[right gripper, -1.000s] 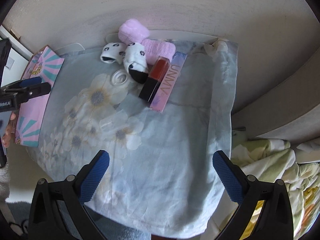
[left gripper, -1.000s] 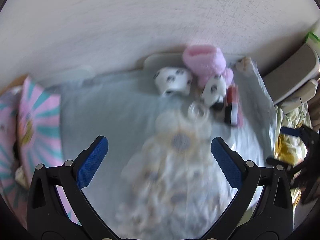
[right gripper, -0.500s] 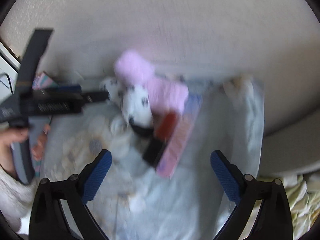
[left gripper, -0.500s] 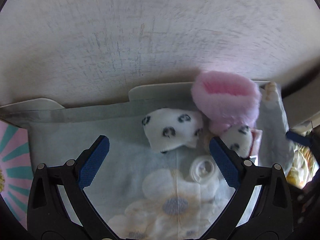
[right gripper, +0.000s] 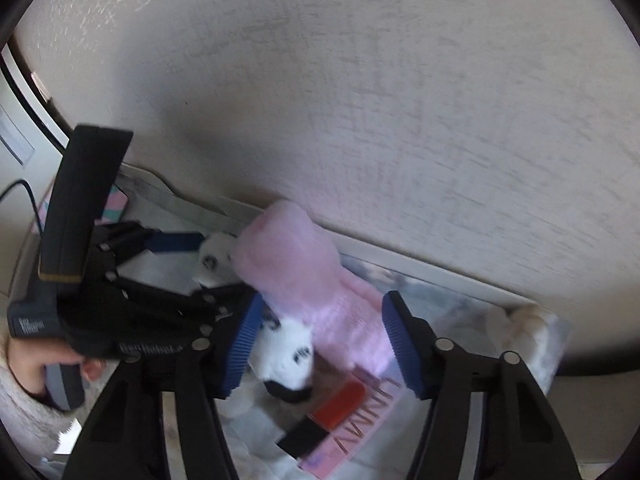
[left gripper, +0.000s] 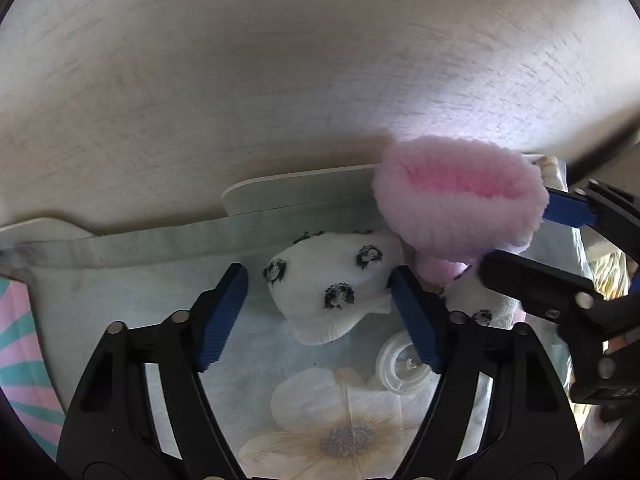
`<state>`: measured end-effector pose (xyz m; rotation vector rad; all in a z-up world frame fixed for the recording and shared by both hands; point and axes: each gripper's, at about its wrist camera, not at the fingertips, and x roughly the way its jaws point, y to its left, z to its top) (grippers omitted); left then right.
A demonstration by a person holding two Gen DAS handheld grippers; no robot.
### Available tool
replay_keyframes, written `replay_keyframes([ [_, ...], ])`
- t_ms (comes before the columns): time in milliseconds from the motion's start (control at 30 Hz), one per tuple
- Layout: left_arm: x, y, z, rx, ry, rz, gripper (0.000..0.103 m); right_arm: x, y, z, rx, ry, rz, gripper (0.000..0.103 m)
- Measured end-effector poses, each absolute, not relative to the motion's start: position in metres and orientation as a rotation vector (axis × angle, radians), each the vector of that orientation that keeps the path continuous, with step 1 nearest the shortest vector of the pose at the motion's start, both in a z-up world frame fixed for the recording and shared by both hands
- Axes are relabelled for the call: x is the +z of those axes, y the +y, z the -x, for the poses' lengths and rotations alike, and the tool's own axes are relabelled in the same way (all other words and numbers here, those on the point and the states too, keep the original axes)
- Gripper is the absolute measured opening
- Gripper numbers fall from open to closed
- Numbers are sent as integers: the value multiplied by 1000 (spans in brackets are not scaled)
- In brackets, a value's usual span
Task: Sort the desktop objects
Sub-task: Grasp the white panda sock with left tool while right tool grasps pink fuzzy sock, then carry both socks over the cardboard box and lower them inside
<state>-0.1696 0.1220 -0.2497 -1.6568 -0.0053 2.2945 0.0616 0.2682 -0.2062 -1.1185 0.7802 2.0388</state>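
Socks lie bunched at the far edge of the floral cloth (left gripper: 132,312) by the wall: the spotted sock (left gripper: 332,288) sits between the left gripper's (left gripper: 318,312) half-closed jaws, pads not touching it, long axis running left-right, while the pink sock (right gripper: 316,292) runs from near right up to far left, cuff toward the wall, between the right gripper's (right gripper: 320,344) jaws. Both pairs of jaws have just been closing from wide open — whether the right pads press the pink sock I cannot tell. Earlier both grippers hung farther back over the cloth — now the socks fill both views.
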Motion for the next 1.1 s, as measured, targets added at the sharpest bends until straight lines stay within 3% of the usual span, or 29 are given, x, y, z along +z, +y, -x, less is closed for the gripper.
replay_keyframes([
  [100,-249,124,170,2270,-20,1650,57,-210,268,-57,2049,772,1130,51],
  [200,-246,125,170,2266,-20,1640,50,-212,269,-56,2083,827,1107,32],
  [333,-238,122,165,2254,-16,1628,36,-211,268,-59,2096,914,1069,19],
  [800,-149,85,99,2312,1,1600,35,-123,201,-77,2053,872,1078,16],
  [1100,-113,47,47,2336,-35,1590,35,-104,181,-77,2060,933,1169,16],
])
